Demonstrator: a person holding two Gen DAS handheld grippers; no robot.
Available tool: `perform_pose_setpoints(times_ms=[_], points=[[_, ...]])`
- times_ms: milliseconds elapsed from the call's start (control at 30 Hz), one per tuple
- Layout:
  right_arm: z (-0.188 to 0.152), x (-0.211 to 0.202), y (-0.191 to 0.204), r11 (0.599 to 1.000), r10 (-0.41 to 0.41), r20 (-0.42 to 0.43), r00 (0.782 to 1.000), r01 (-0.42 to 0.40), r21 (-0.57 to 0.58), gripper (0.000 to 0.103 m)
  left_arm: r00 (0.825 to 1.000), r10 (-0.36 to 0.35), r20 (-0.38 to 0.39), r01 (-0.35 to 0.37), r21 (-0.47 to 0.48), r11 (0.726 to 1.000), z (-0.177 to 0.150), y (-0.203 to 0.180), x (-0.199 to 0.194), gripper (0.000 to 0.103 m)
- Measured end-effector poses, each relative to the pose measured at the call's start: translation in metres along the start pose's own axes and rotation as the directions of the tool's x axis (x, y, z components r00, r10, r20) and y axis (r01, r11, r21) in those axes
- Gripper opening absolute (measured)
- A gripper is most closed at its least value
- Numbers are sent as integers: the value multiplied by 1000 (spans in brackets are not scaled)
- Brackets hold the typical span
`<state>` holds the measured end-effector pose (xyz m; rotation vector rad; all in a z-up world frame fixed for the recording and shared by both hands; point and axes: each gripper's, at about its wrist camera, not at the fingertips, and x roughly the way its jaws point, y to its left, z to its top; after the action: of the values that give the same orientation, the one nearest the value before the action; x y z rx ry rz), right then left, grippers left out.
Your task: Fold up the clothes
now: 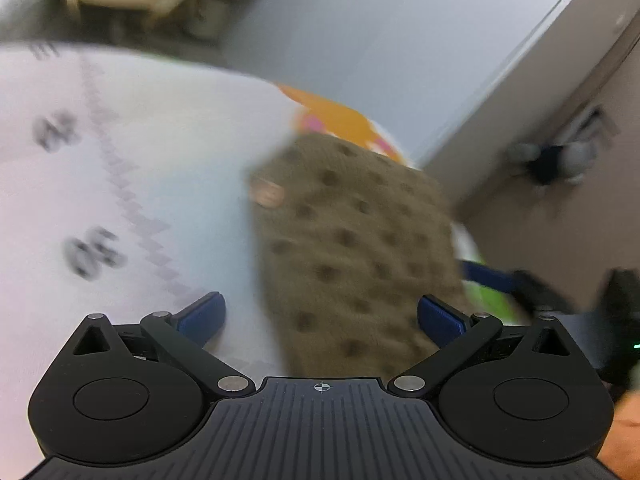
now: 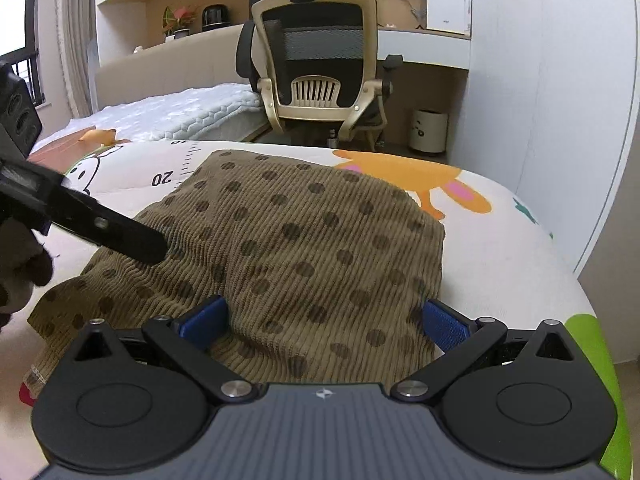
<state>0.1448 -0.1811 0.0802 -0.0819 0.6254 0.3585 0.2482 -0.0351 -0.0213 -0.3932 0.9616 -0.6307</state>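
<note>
Both claws stand wide open, with nothing between their blue pads. Right claw (image 2: 322, 322) hovers low over the near edge of a brown corduroy garment with dark polka dots (image 2: 304, 248); its left pad (image 2: 204, 320) and right pad (image 2: 442, 326) sit near the rumpled cloth, though I cannot tell if they touch it. Left claw (image 1: 320, 318) shows in its own blurred view with the same garment (image 1: 352, 248) ahead and slightly to the right of its parted pads.

In the right wrist view, one black finger (image 2: 120, 236) of the left claw reaches in from the left, its tip on or just above the garment's left side; contact is unclear.

The garment lies spread and wrinkled on a white play mat (image 2: 500, 240) printed with an orange cartoon animal (image 2: 420, 176) and a ruler scale reading 20 (image 2: 162, 178). Beyond the mat stand a beige-and-black office chair (image 2: 320, 60), a bed with a pale quilted cover (image 2: 172, 112), and a small white bin (image 2: 428, 130) under a desk (image 2: 424, 46).
</note>
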Motion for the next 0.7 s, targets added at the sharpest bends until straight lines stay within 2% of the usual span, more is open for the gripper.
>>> perform_pose_setpoints(times_ms=[33,67,167,300,433,500,567,633,700], points=[[0,0,1,1000,-6,1,1000,6,-6,103,999,-47,-27,47,-17,999,0,-1,4,103],[1,-1,2,1000,-13,3,1000,13,-14,103,998,-43,-38,43,-1,999,0,-6,7,103],[4,-11,6,997,-37,28,999,39,-62,103,998,37,-47,-33,87,996,-2,-24,14,103],[19,-34,-7,993,-109,142,984,115,-35,103,993,99,-62,-89,160,983,-4,-36,19,103],[48,-28,-22,990,-139,171,975,140,6,103,991,118,-61,-105,187,977,-7,-38,18,103],[56,-13,-25,987,-160,151,975,163,-3,103,991,118,-58,-105,189,976,-7,-37,19,103],[58,16,-29,978,-207,79,975,207,0,103,992,110,-54,-98,190,977,-7,-37,18,103],[51,46,-34,966,-257,-5,966,257,1,103,994,102,-49,-91,190,978,-8,-36,18,103],[41,59,-43,965,-258,-33,966,259,36,103,995,94,-45,-84,191,978,-8,-35,17,103]])
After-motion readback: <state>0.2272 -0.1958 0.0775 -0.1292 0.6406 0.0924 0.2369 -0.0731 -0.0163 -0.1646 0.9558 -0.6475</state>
